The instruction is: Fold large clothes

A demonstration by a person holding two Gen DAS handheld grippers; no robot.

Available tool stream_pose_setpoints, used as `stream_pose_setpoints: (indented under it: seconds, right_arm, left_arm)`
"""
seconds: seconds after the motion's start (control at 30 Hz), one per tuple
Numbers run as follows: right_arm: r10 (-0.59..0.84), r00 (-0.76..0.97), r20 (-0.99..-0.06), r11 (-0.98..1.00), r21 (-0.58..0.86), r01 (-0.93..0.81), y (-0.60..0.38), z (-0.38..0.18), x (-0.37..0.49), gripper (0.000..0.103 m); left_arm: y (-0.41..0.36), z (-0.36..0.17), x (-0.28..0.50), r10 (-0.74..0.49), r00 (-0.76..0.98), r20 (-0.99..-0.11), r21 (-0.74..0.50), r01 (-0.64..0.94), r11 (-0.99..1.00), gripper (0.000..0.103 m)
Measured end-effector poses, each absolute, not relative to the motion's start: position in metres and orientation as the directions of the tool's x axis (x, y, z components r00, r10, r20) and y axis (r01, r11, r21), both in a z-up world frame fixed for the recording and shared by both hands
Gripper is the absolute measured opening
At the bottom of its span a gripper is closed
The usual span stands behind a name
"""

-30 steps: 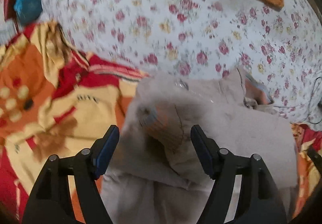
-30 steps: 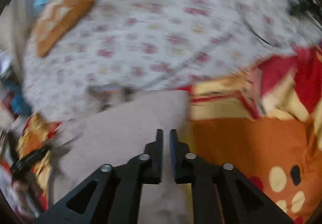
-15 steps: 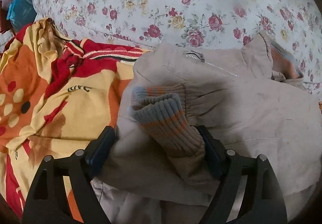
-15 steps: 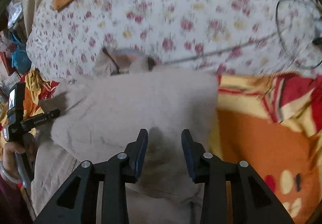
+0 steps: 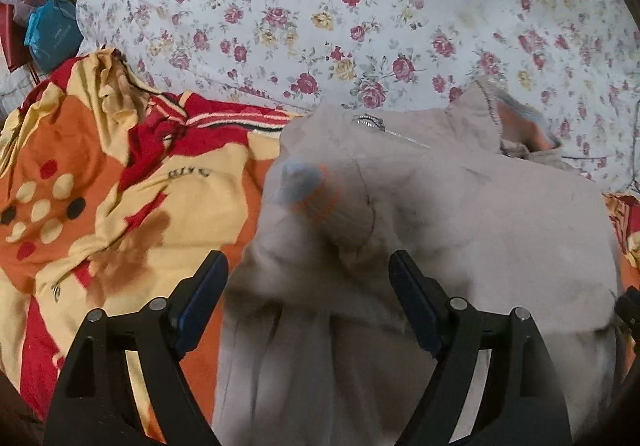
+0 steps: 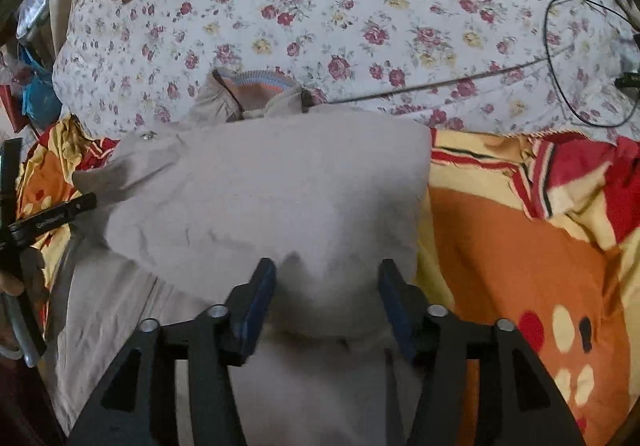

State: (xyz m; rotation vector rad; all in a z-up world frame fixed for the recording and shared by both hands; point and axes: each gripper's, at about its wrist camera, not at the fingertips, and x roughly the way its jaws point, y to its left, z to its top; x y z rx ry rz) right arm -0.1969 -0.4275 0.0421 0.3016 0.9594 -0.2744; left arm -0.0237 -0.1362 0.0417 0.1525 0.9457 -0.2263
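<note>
Jacket [image 5: 460, 230], beige and partly folded, is seen lying on an orange blanket [image 5: 100, 181], its striped cuff [image 5: 308, 193] at 12 o'clock from the left gripper [image 5: 308, 286]. Left fingers are spread wide, nothing pinched. Right gripper [image 6: 326, 286] jaws are opening astride a loose fold.

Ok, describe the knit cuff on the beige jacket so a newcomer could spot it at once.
Start at the bed with the floral sheet; nearer lies an orange, red and yellow blanket, and on that the beige jacket. The knit cuff caps the sleeve folded across the jacket's front, just beyond the left gripper. It is ribbed with grey-blue and orange stripes, and lies below the zip, unlike the matching collar at the top.
</note>
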Motion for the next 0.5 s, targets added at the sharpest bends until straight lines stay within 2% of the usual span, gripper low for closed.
stream_pose_setpoints:
  seconds: [0.17,0.27,0.37,0.5]
  right_arm:
    - [-0.09,0.448,-0.89,0.899,0.121,0.42,-0.44,0.024,-0.205,0.06]
    - [-0.072,0.487,-0.871,0.903,0.15,0.402,-0.435,0.04,-0.224,0.061]
    - [-0.112,0.503,-0.857,0.923,0.098,0.372,-0.425,0.045,-0.239,0.075]
    - [-0.155,0.469,-0.869,0.922,0.043,0.385,-0.423,0.021,-0.228,0.074]
  left_arm:
    - [-0.105,0.049,-0.055,-0.161,0.545,-0.823,-0.007,0.273,0.962,0.083]
    - [-0.082,0.051,-0.075,-0.189,0.528,-0.828,-0.035,0.287,0.957,0.083]
    - [-0.061,0.046,-0.091,-0.19,0.514,-0.836,-0.048,0.277,0.96,0.083]
    - [-0.047,0.035,-0.103,-0.189,0.482,-0.856,-0.066,0.26,0.963,0.083]
